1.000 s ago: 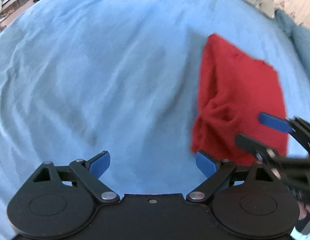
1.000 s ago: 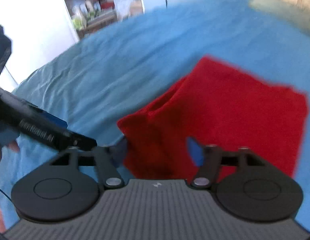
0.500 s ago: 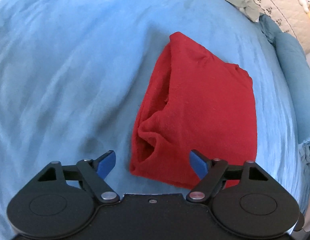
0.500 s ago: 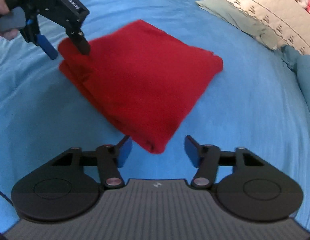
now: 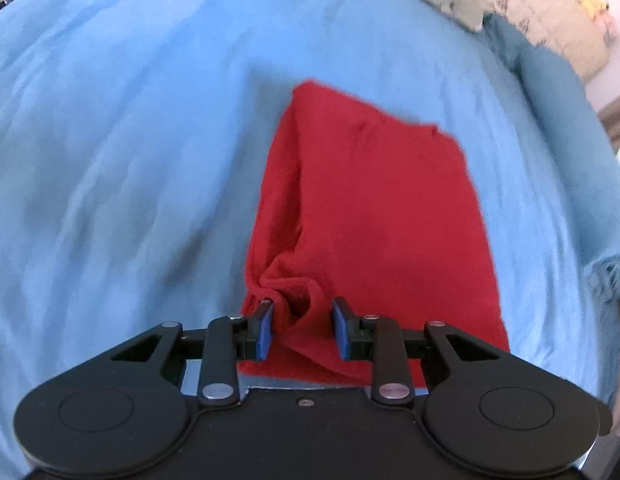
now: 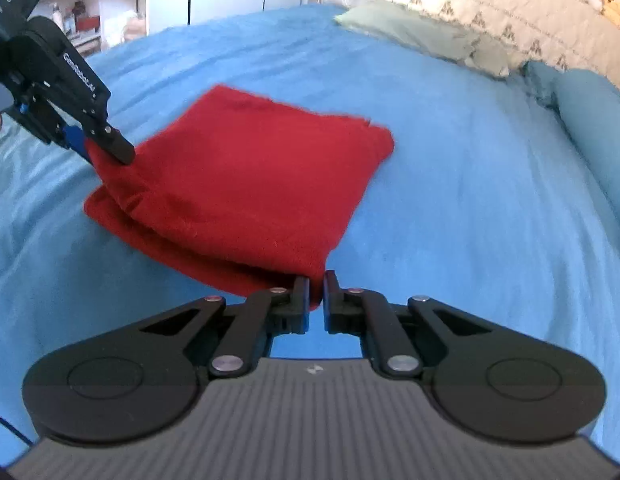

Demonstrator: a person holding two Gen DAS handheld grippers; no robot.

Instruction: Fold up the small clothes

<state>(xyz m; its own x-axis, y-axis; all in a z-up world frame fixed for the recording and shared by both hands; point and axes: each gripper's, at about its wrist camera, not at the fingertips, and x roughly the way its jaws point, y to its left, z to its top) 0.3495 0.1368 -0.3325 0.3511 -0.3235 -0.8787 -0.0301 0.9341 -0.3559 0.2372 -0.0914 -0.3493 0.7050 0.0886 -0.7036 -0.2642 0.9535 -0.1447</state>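
Note:
A folded red garment (image 5: 374,216) lies on the blue bedsheet (image 5: 121,140); it also shows in the right wrist view (image 6: 245,184). My left gripper (image 5: 303,326) has its blue-padded jaws partly closed around a bunched near corner of the garment. In the right wrist view the left gripper (image 6: 101,144) holds that far-left corner slightly raised. My right gripper (image 6: 317,290) is shut on the garment's near right corner, pinching the layered edge.
A pale green pillow (image 6: 414,32) and a patterned cream quilt (image 6: 490,4) lie at the bed's head. A teal blanket (image 6: 590,120) lies on the right. Shelves and a white cabinet (image 6: 109,8) stand beyond the bed.
Both grippers have closed in on the garment's near corners. The right jaws went from open to shut on the cloth. The left jaws narrowed around the bunched corner and lifted it slightly.

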